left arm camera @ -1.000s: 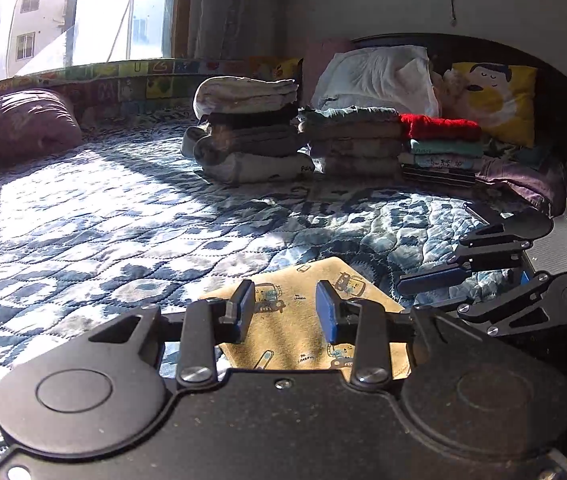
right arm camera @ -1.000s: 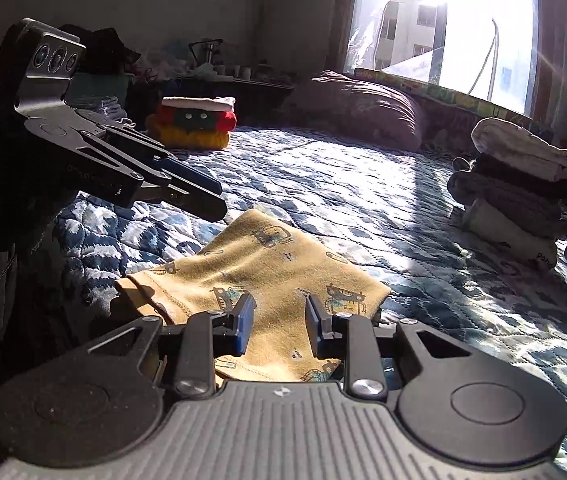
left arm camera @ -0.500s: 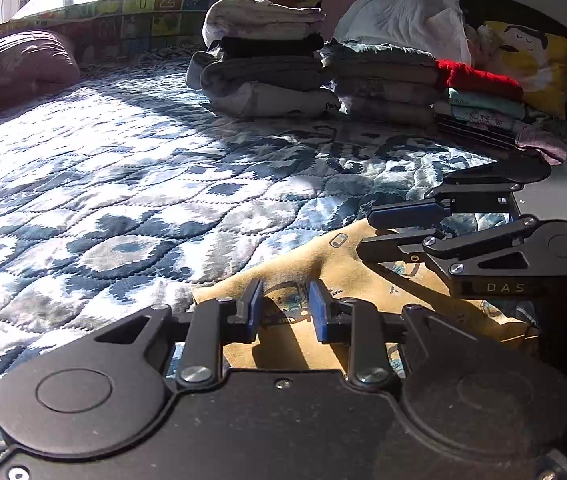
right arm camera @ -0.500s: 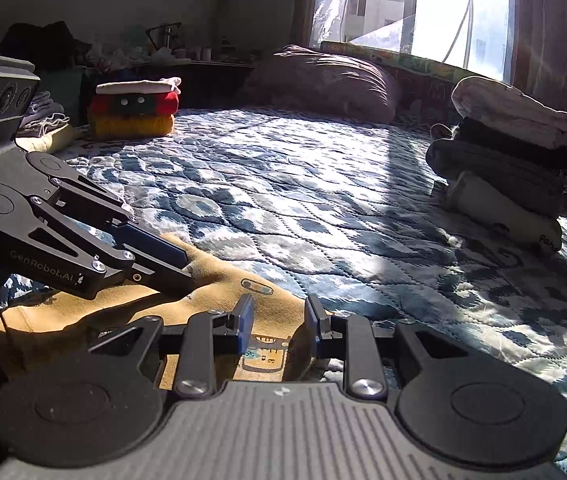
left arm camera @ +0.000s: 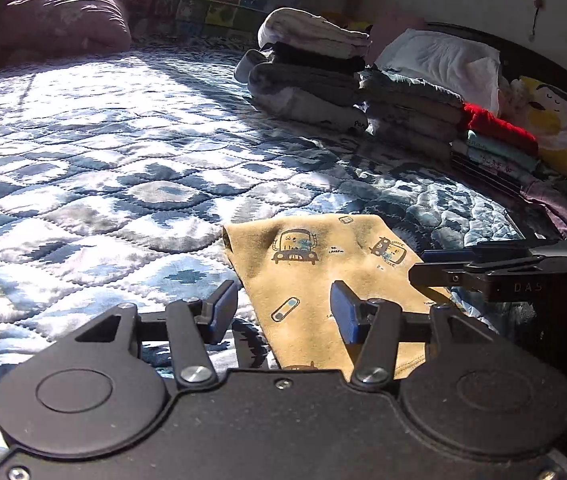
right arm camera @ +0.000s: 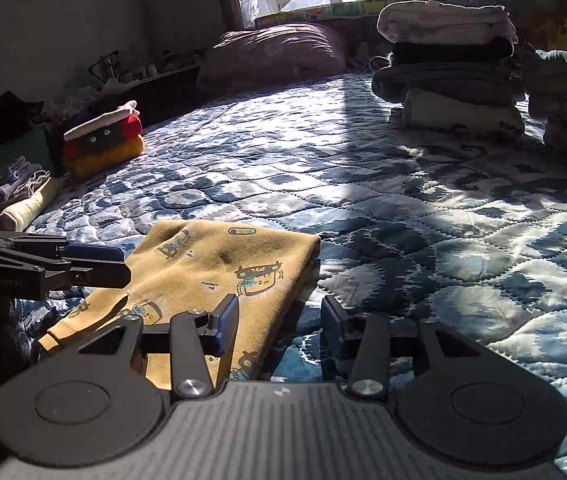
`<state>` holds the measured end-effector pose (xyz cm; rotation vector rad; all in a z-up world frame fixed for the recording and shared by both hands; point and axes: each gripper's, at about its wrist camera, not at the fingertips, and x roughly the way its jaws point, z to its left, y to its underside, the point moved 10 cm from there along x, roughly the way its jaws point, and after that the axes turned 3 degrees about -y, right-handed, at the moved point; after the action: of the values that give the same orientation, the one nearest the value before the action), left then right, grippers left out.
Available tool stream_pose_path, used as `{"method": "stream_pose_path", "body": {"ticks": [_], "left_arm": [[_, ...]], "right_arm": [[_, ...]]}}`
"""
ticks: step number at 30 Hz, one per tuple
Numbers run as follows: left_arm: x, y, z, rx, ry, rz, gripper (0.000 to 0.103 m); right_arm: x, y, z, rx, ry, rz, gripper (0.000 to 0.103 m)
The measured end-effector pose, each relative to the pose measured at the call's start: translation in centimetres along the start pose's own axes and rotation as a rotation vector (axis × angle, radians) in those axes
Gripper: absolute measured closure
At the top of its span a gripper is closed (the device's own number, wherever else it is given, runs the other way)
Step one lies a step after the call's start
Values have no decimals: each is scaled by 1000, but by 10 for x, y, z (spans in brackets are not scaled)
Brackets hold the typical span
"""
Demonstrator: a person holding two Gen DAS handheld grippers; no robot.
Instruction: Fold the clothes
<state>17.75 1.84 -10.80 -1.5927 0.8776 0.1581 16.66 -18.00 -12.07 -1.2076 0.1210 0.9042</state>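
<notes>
A mustard-yellow child's garment point(left arm camera: 323, 268) printed with small cars lies folded flat on the blue patterned quilt point(left arm camera: 123, 168). My left gripper point(left arm camera: 283, 314) hovers open over its near left edge, one finger above the cloth and one above the quilt. My right gripper point(right arm camera: 279, 322) is open too, straddling the garment point(right arm camera: 211, 264) at its near right edge. Neither holds anything. Each gripper shows side-on in the other's view: the right gripper point(left arm camera: 427, 266) and the left gripper point(right arm camera: 119, 266) both reach in over the cloth.
Stacks of folded clothes point(left arm camera: 307, 76) point(right arm camera: 451, 64) stand at the far side of the bed, beside a lower pile with a red item point(left arm camera: 499, 124) and pillows point(left arm camera: 443, 56). A purple duvet roll point(right arm camera: 275, 52) lies under the window. A red-and-yellow folded pile point(right arm camera: 103, 144) sits left.
Both grippers, nearly closed low at the cloth's edge half a second ago, have opened wide and drawn back. The garment now lies flat, folded over.
</notes>
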Motion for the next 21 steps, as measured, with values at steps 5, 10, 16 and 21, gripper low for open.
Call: {"method": "stream_pose_path", "body": {"ticks": [5,10,16,21], "left_arm": [[-6,12,15,-213,45,29,52],[-3,26,6,-408,144,75,55],[8,28,-1,-566,179,86,67],[11,33,-1,-637,180,85,83]], "right_arm": [[-4,23,-1,215,-56,2,57],[2,32,8,298,-124,-15,59],[14,26,-8,480,-164,-73,72],[13,32,0,484,-167,-92,82]]}}
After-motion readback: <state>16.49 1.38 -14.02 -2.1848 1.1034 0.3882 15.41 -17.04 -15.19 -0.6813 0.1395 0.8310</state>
